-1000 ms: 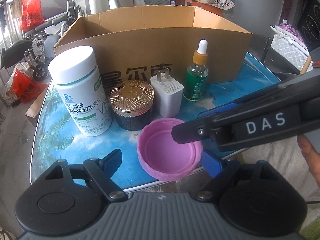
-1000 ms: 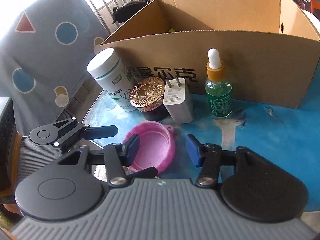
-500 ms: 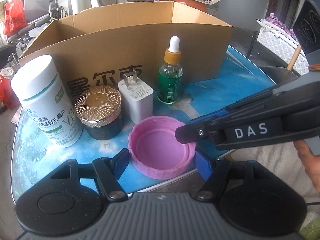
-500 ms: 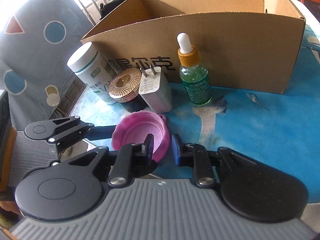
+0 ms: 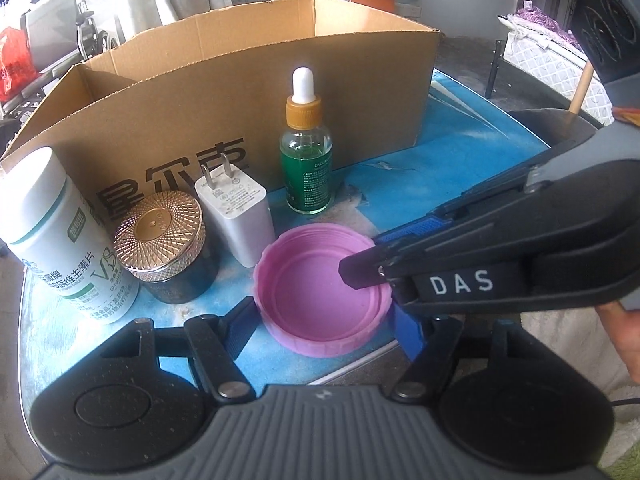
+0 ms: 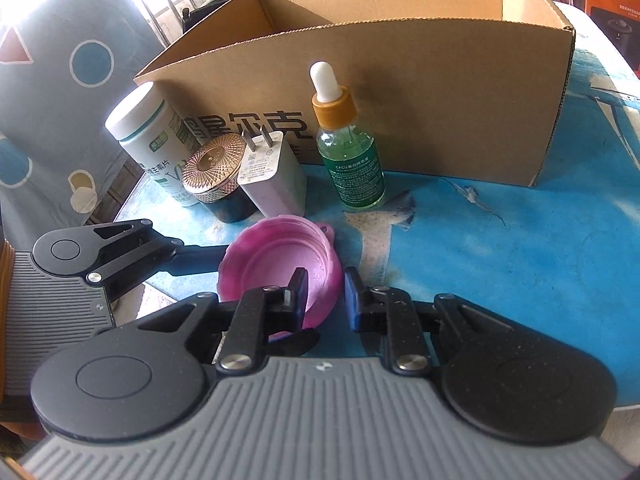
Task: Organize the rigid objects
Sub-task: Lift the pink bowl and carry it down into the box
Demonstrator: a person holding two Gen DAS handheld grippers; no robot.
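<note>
Right tool (image 6: pixel 325 294): straddling the near rim of the pink lid (image 6: pixel 280 264), one finger inside the bowl and one outside, jaws narrowing but a gap showing, so a firm pinch cannot be confirmed.
Left tool (image 5: pixel 326 326): spread wide, flanking the pink lid on both sides without touching it, seemingly guarding it from sliding.
Pink lid: lying open side up on the blue counter (image 6: pixel 500 260), just ahead of both tools.
Beyond the lid: charger plug (image 5: pixel 234 216), gold-capped jar (image 5: pixel 168 246), white supplement bottle (image 5: pixel 60 236) and green dropper bottle (image 5: pixel 306 148) are lining up upright.
Cardboard box (image 5: pixel 240 92): standing open behind the row, likely the destination.
</note>
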